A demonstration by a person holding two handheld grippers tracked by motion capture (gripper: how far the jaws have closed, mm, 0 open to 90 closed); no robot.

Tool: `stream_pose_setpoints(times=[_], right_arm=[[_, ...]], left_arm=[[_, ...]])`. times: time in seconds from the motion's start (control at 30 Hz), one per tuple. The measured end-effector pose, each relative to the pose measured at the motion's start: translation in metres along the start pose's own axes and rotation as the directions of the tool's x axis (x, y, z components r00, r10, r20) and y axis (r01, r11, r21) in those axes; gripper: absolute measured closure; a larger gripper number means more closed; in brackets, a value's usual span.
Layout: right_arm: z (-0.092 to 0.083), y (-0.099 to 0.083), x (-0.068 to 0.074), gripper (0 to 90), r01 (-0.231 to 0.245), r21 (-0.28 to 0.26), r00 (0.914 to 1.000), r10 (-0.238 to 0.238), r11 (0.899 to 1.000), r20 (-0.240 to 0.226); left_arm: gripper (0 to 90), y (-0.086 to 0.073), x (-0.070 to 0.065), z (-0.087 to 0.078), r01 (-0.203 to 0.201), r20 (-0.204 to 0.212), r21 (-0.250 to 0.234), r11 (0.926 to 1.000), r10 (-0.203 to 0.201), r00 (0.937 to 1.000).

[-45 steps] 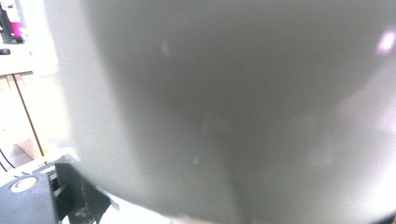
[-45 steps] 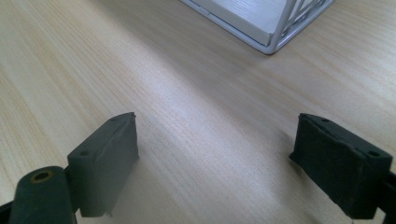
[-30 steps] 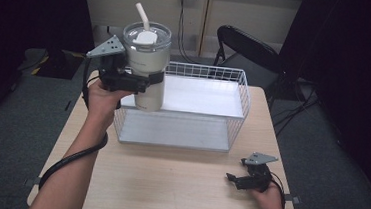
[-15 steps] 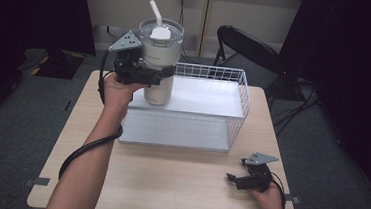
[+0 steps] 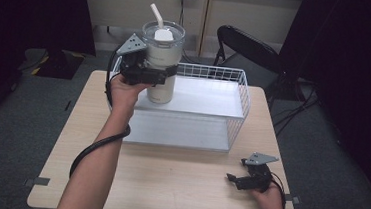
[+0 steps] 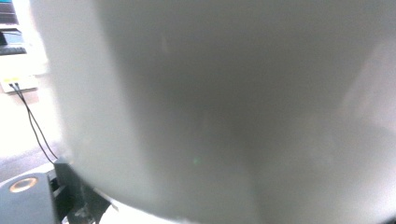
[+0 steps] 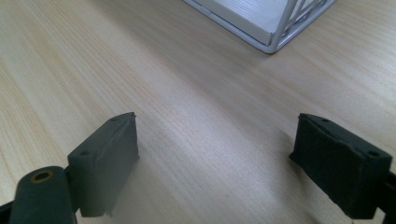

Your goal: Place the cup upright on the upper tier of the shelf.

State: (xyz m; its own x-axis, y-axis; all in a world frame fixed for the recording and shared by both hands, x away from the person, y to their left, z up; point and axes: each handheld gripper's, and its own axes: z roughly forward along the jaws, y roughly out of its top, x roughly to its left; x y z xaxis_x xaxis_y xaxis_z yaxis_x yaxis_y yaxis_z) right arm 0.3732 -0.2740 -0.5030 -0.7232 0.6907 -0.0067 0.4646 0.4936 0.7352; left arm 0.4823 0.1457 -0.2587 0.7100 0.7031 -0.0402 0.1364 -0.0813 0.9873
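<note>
Pale wood covers the desk in the high view, and a white wire basket with a flat white shelf stands on its far half. The left gripper is raised over the basket's left end, its jaws clamped around the middle of a large cream tumbler. That tumbler is upright, has a clear lid and a white straw leaning to the left, and its base sits at or just above the shelf; I cannot tell whether it touches. A black cable loops from this gripper down along the person's forearm. The right gripper lies low on the desk near the front right corner, well apart from the basket, held in the right hand. A black folding chair stands behind the desk.

From the left gripper view, the tumbler is a blurred grey-white wall pressed close to the lens, with a dark jaw edge at the lower left.

From the right gripper view, the right gripper has its two black jaws spread wide with nothing but bare desk between them. The corner of the wire basket shows at the top.
</note>
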Motion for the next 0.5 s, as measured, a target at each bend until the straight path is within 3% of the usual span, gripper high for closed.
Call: stream_pose_setpoints(times=[0.17,0.5], right_arm=[[-0.0001,-0.0001,-0.0001,13.6,0.0,0.0,1.0,0.0,1.0,0.0],[-0.0002,-0.0002,0.0,13.6,0.001,0.0,1.0,-0.001,1.0,-0.001]], left_arm=[[7.7,-0.0035,0.003,0.0,0.018,-0.003,-0.017,0.9997,-0.018,0.9998],[7.8,-0.0083,0.0002,-0.0052,-0.008,0.0,-0.03,0.9995,0.008,1.0]])
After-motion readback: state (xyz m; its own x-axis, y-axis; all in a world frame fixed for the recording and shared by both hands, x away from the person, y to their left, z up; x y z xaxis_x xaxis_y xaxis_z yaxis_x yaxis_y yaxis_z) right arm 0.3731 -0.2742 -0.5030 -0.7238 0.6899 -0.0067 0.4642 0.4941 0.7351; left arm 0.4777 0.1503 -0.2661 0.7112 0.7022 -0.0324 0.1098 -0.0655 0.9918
